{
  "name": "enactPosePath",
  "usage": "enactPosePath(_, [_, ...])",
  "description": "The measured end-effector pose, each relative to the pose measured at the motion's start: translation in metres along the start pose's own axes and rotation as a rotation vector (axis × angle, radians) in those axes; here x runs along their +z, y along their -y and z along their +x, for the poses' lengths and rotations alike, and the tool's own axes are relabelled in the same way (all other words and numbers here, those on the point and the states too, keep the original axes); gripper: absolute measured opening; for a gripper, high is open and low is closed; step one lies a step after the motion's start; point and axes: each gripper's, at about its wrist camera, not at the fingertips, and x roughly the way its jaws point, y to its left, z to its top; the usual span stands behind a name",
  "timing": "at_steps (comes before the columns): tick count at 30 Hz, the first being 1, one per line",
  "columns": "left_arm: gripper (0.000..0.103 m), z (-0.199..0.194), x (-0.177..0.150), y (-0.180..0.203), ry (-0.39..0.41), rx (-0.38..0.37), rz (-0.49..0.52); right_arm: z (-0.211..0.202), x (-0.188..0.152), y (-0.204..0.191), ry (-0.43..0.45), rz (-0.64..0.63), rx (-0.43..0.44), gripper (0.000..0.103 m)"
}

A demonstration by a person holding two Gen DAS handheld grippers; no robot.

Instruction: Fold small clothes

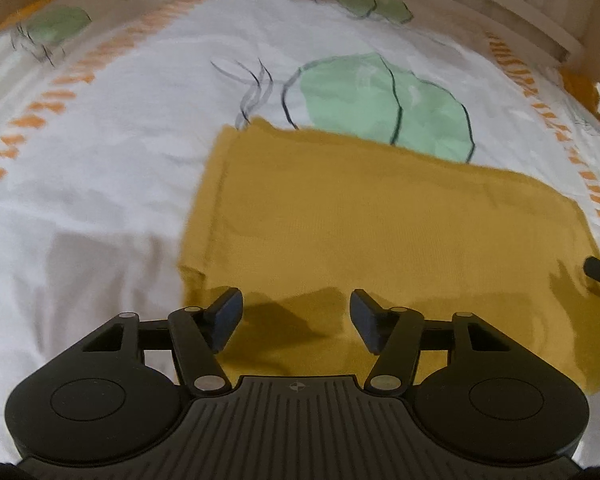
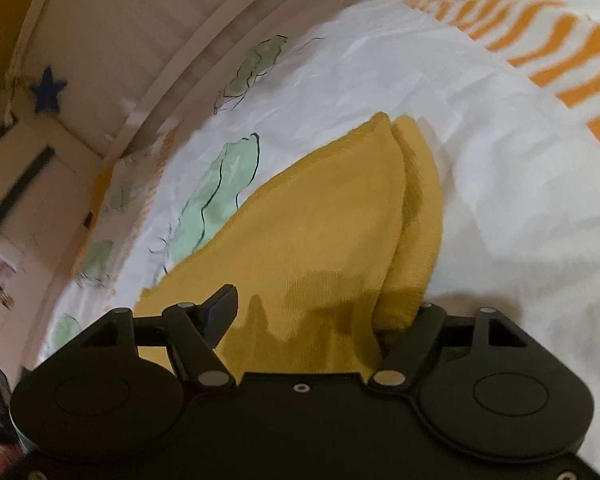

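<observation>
The left gripper (image 1: 296, 316) is being held just above the near edge of the mustard garment (image 1: 360, 216), its fingers (image 1: 226, 312) parted and released, with nothing clasped between them; only cloth lying flat beneath the gap is being shown. The right gripper (image 2: 300, 320) is likewise being held with fingers (image 2: 220, 312) spread and unclenched; the garment's (image 2: 320, 240) folded edge is lying in the gap and hiding the right-hand finger, so contact there cannot be told, though no grip is being judged. The garment is lying already doubled on the patterned bed sheet (image 1: 120, 140), its long axis running across the left view and away from the right fingers toward a rounded far end. Beyond it, a green leaf print (image 1: 384, 108) is being partly covered, and the pale wooden bed frame (image 1: 500, 4) is bounding the scene
</observation>
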Motion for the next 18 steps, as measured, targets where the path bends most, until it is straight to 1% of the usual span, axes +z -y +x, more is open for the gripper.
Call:
enactPosePath(1, [0.058,-0.003,0.002,-0.001,0.010,0.011,0.011,-0.001,0.001,0.004,-0.003,0.021,0.005,0.069])
enactPosePath(4, [0.058,-0.008,0.006,-0.004,0.018,0.038,0.027,-0.004,0.001,0.010,0.005,0.054,0.003,0.058])
enactPosePath(5, [0.058,-0.008,0.007,-0.005,0.013,0.046,0.031,-0.005,0.001,0.010,0.011,0.056,-0.013,0.049])
enactPosePath(6, [0.058,-0.009,0.008,-0.008,0.008,0.050,0.031,-0.005,0.001,0.009,0.011,0.044,-0.041,0.034])
enactPosePath(7, [0.058,-0.009,0.009,-0.010,0.004,0.052,0.028,-0.005,0.001,0.005,0.008,0.024,-0.069,0.029])
enactPosePath(9, [0.058,-0.010,0.011,-0.016,-0.004,0.049,0.019,-0.007,0.000,-0.003,0.020,-0.012,-0.106,0.024])
enactPosePath(11, [0.058,-0.012,0.012,-0.022,-0.011,0.042,0.008,-0.009,0.002,-0.016,0.032,-0.043,-0.145,0.024])
enactPosePath(15, [0.058,-0.017,0.013,-0.036,-0.015,0.036,-0.013,-0.012,-0.001,-0.056,0.058,-0.157,-0.201,0.023])
enactPosePath(18, [0.058,-0.022,0.015,-0.047,-0.015,0.040,-0.020,-0.009,-0.008,-0.083,0.073,-0.203,-0.209,0.023])
